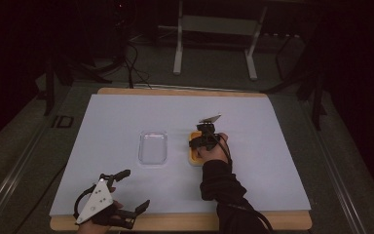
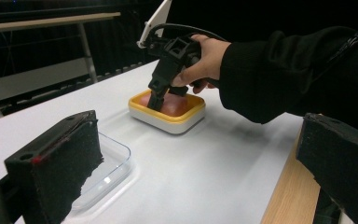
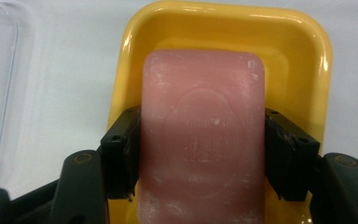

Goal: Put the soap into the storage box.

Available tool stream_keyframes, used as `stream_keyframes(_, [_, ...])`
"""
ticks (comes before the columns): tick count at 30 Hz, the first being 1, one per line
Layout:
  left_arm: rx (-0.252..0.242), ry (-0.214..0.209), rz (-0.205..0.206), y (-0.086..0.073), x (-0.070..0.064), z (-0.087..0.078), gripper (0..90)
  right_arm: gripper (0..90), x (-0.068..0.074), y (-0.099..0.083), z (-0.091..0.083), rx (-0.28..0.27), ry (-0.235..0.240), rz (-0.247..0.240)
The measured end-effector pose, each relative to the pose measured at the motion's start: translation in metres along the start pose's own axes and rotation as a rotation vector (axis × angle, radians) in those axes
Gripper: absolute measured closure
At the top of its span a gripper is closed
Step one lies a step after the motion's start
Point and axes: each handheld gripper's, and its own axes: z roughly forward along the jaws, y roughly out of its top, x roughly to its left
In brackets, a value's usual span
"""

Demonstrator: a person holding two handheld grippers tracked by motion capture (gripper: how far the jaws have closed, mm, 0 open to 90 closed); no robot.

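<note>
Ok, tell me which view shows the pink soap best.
The right gripper view: the soap lies close up in the yellow dish, with a finger on either side. The left gripper view shows a reddish strip. In the high view it is hidden behind the hand.

- One pink soap bar (image 3: 201,140), in the dish.
- One yellow dish (image 3: 303,56).
- One clear lid (image 1: 153,147), at the dish's nine o'clock.
- Two grippers: left (image 1: 126,192), right (image 1: 200,141).

The high view looks forward and down over the whole table (image 1: 272,146). Both gripper views share the yellow soap dish (image 2: 168,119), the right one from close above.
</note>
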Motion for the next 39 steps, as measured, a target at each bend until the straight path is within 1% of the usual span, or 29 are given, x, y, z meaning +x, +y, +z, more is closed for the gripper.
stream_keyframes(3, [0.003, -0.001, 0.000, 0.000, 0.000, 0.000, 0.3, 33.4, -0.001, 0.005, -0.009, -0.024, 0.008, -0.004])
stream_keyframes(7, [0.003, -0.003, 0.000, 0.000, 0.000, 0.000, 0.3, 33.4, -0.003, 0.009, -0.021, -0.050, 0.013, -0.017])
stream_keyframes(9, [0.003, -0.003, 0.000, 0.000, 0.000, 0.001, 0.3, 33.4, -0.003, 0.010, -0.026, -0.057, 0.011, -0.033])
stream_keyframes(11, [0.004, -0.003, 0.000, 0.000, 0.000, 0.001, 0.3, 33.3, -0.003, 0.011, -0.030, -0.052, 0.016, -0.054])
stream_keyframes(13, [0.004, -0.003, 0.001, 0.000, 0.000, 0.001, 0.3, 32.2, -0.004, 0.012, -0.035, -0.046, 0.020, -0.087])
stream_keyframes(16, [0.006, -0.003, -0.002, 0.000, 0.001, 0.002, 0.3, 30.8, -0.007, 0.013, -0.044, -0.052, 0.030, -0.128])
stream_keyframes(18, [0.008, -0.002, 0.000, -0.001, 0.001, 0.002, 0.3, 30.1, -0.009, 0.013, -0.047, -0.063, 0.029, -0.137])
stream_keyframes(19, [0.009, -0.002, 0.000, -0.001, 0.000, 0.002, 0.3, 29.5, -0.011, 0.013, -0.050, -0.064, 0.042, -0.140])
stream_keyframes(20, [0.010, -0.002, 0.001, -0.001, 0.000, 0.002, 0.3, 24.6, -0.014, 0.014, -0.054, -0.068, 0.052, -0.156])
stream_keyframes(22, [0.012, -0.002, 0.002, -0.001, 0.001, 0.002, 0.3, 19.8, -0.016, 0.013, -0.056, -0.072, 0.056, -0.182])
stream_keyframes(23, [0.014, -0.001, 0.004, -0.001, 0.001, 0.002, 0.3, 16.9, -0.018, 0.013, -0.058, -0.072, 0.076, -0.184])
stream_keyframes(24, [0.014, 0.000, 0.004, -0.001, 0.001, 0.002, 0.3, 12.2, -0.020, 0.013, -0.059, -0.067, 0.098, -0.199])
stream_keyframes(25, [0.015, -0.002, 0.003, -0.001, 0.001, 0.002, 0.3, 11.5, -0.022, 0.012, -0.060, -0.069, 0.121, -0.218])
stream_keyframes(26, [0.016, -0.001, 0.003, -0.001, 0.001, 0.003, 0.3, 11.5, -0.024, 0.012, -0.061, -0.074, 0.126, -0.222])
stream_keyframes(28, [0.019, -0.001, 0.005, -0.001, 0.001, 0.002, 0.3, 10.6, -0.028, 0.010, -0.062, -0.098, 0.124, -0.255])
stream_keyframes(31, [0.020, 0.000, 0.005, -0.001, 0.001, 0.002, 0.3, 10.6, -0.035, 0.008, -0.065, -0.110, 0.138, -0.268])
stream_keyframes(33, [0.019, 0.000, 0.003, -0.001, 0.001, 0.002, 0.3, 10.6, -0.039, 0.006, -0.067, -0.130, 0.136, -0.274])
stream_keyframes(35, [0.020, 0.001, 0.004, -0.002, 0.000, 0.002, 0.3, 10.6, -0.041, 0.004, -0.069, -0.133, 0.135, -0.279])
stream_keyframes(39, [0.022, 0.005, 0.005, -0.002, 0.000, 0.001, 0.3, 10.8, -0.051, -0.002, -0.075, -0.150, 0.139, -0.284])
